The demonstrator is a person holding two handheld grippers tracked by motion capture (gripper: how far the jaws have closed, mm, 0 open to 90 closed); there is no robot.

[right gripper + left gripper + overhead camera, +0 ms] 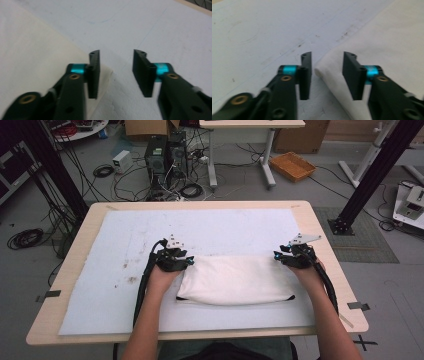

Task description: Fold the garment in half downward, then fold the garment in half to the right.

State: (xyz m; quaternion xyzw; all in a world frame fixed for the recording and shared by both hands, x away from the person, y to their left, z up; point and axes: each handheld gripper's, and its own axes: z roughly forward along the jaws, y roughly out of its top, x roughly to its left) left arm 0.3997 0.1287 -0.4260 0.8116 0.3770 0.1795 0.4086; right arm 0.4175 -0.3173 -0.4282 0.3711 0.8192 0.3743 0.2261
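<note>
A folded white cloth [235, 280] lies flat on the pale mat [125, 235] in front of the person. My left gripper [188, 261] rests at the cloth's far left corner. In the left gripper view its jaws [327, 56] stand open, and the rounded corner of the cloth [387, 37] lies between them without being pressed. My right gripper [276, 255] sits at the cloth's far right corner. In the right gripper view it [116, 53] is open too; the cloth [30, 55] corner reaches under the left jaw and bare mat lies between the pads.
The mat covers most of the wooden table [320, 235]. Stains mark the mat [131, 280] left of the cloth. Beyond the table, cables and computer towers [165, 155], an orange basket [292, 166] and black frame posts [367, 175] stand on the floor.
</note>
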